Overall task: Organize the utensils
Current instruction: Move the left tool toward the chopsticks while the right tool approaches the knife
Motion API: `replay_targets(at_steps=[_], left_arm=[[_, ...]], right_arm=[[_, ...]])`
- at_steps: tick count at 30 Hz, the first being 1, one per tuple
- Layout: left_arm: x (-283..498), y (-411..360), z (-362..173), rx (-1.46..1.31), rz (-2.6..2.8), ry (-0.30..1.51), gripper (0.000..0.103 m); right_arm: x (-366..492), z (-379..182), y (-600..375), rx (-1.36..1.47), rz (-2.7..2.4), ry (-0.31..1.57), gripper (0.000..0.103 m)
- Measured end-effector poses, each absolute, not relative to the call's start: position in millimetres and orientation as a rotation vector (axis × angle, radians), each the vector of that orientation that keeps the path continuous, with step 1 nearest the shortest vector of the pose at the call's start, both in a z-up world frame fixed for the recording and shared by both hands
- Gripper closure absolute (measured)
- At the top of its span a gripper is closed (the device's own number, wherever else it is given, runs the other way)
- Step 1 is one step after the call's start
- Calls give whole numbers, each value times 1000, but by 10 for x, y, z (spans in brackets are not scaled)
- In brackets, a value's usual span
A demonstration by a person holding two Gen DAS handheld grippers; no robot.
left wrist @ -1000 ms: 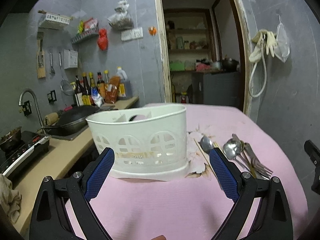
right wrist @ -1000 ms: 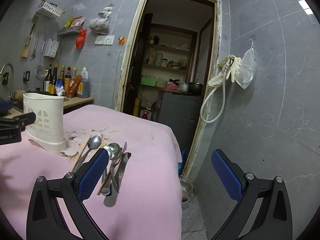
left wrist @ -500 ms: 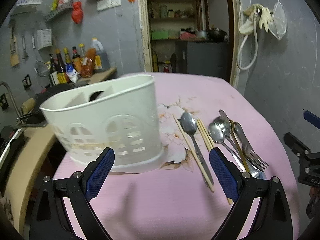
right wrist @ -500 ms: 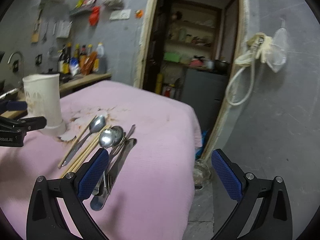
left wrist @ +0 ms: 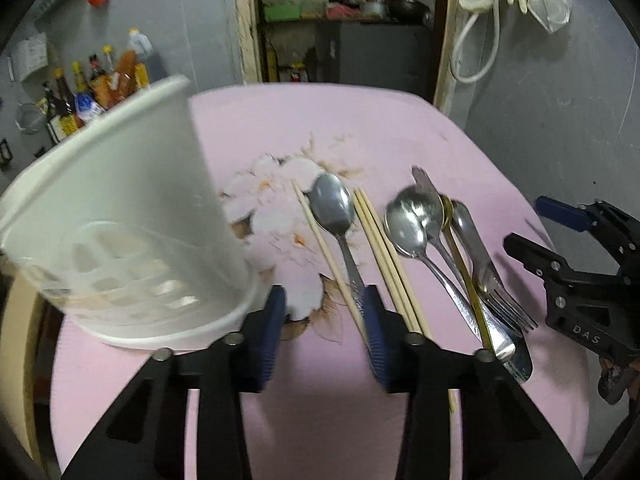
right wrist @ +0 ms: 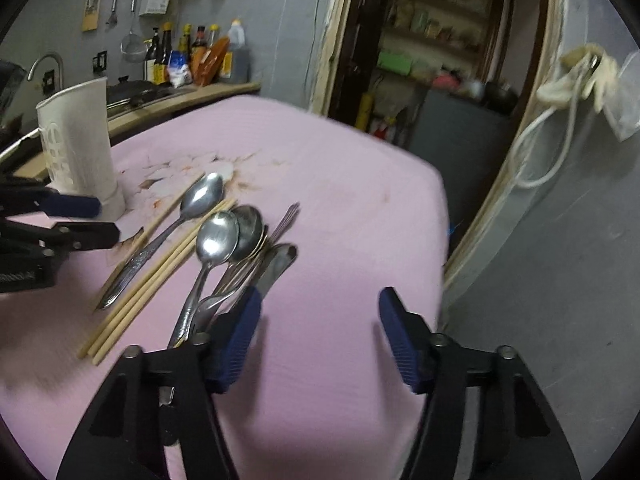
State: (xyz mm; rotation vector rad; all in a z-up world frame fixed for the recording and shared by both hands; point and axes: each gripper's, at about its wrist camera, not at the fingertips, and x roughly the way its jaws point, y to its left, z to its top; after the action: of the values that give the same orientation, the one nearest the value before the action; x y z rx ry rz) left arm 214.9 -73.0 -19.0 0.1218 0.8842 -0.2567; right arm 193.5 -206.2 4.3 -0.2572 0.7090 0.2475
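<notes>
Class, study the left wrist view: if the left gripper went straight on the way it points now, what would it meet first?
Probably the pink tablecloth, near the lone spoon beside a single chopstick. The left gripper, fingers empty and just closing, points there, though depth is unclear.

Both views were dim and cool, the grey walls murky, with the brightest patch in the lit room [left wrist: 340,12] seen through the doorway straight ahead of each tool. Glare flashed off the spoon bowls [left wrist: 408,220] lying ahead of the blue pads [left wrist: 272,320]. Motion blur smeared the white utensil holder [left wrist: 120,232] to the left of the left gripper [left wrist: 324,316], and softened the pink cloth [right wrist: 320,184] ahead of the right gripper [right wrist: 320,320]. Fisheye distortion bent the door frame and the wall lines, and black vignetting closed off every corner. Shadows under the utensils were faint and soft.
</notes>
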Motion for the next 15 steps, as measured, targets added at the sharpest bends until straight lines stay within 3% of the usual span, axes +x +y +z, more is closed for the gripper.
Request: replay_targets(at_steps=[4, 15], left_arm=[[2276, -702, -292, 100, -275, 935, 80], [2406, -596, -322, 65, -284, 971, 81]], right_arm=[[2005, -51, -1975, -264, 310, 768, 59], [2215, -93, -1842, -273, 339, 831, 58]])
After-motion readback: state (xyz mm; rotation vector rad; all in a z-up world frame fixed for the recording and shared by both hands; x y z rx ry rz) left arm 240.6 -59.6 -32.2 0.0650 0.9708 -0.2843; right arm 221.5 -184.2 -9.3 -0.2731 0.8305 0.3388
